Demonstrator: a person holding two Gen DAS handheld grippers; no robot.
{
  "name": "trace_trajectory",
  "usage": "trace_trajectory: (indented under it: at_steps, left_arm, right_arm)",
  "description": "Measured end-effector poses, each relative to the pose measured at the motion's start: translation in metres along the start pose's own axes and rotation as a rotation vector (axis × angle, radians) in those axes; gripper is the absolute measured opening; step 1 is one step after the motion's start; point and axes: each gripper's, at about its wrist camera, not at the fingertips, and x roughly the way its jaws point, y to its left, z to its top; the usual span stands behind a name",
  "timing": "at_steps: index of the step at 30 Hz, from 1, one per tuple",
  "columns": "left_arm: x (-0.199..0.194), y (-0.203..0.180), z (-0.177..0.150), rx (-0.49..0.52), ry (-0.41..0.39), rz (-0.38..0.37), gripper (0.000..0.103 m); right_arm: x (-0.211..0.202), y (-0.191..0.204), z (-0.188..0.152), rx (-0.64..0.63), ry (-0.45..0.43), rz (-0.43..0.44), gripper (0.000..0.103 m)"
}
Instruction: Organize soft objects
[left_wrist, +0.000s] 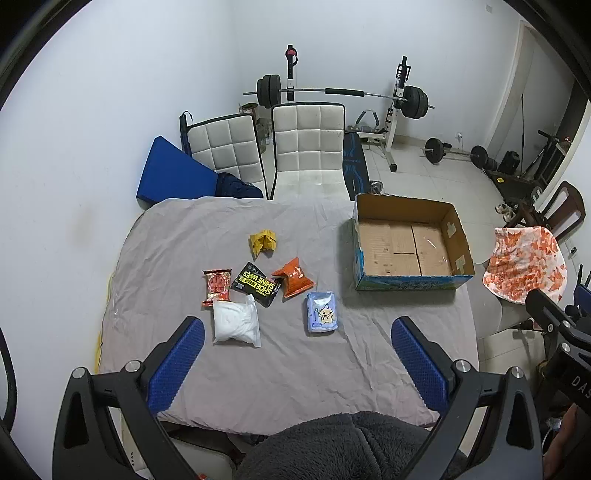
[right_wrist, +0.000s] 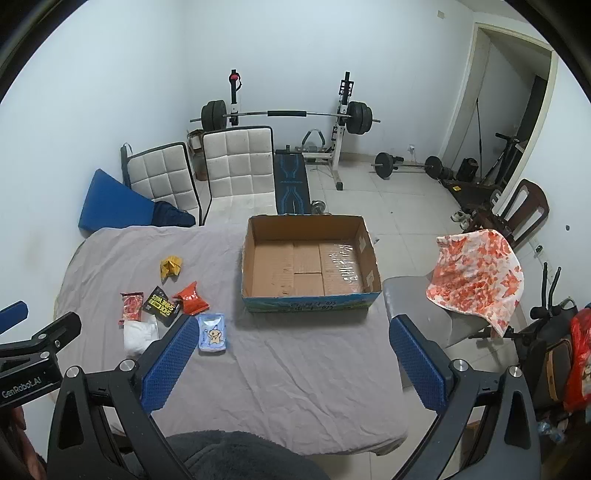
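Several soft packets lie on the grey-covered table (left_wrist: 295, 362): a yellow packet (left_wrist: 262, 241), an orange packet (left_wrist: 294, 277), a black "Shoe Shine Wipes" pack (left_wrist: 256, 283), a red snack packet (left_wrist: 217, 287), a white pouch (left_wrist: 235, 320) and a light blue tissue pack (left_wrist: 321, 312). An empty open cardboard box (left_wrist: 408, 245) stands at the table's right. My left gripper (left_wrist: 297, 332) is open and empty above the table's near edge. My right gripper (right_wrist: 291, 328) is open and empty, in front of the box (right_wrist: 308, 264), with the blue pack (right_wrist: 211, 333) by its left finger.
Two white padded chairs (left_wrist: 306, 147) stand behind the table, beside a blue mat (left_wrist: 173, 171). A chair with an orange-patterned cloth (right_wrist: 476, 275) stands to the right. A weight bench and barbells (right_wrist: 288, 118) fill the back of the room. A dark fleece garment (left_wrist: 332, 446) lies at the near edge.
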Motion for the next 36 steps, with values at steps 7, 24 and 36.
trace_trajectory:
  at_steps: [7, 24, 36]
  left_arm:
    - [-0.002, -0.003, 0.002, 0.007, 0.005, -0.004, 0.103]
    - [-0.001, -0.012, 0.006, 0.005, -0.002, -0.008, 0.103]
    - [-0.002, -0.016, 0.011, 0.004, -0.008, -0.012, 0.103]
  right_arm:
    - [0.001, 0.0, 0.003, -0.001, -0.004, -0.002, 0.103]
    - [0.001, -0.005, 0.004, 0.002, -0.008, 0.012, 0.103]
    - [0.001, -0.004, 0.001, -0.006, -0.01, 0.024, 0.103]
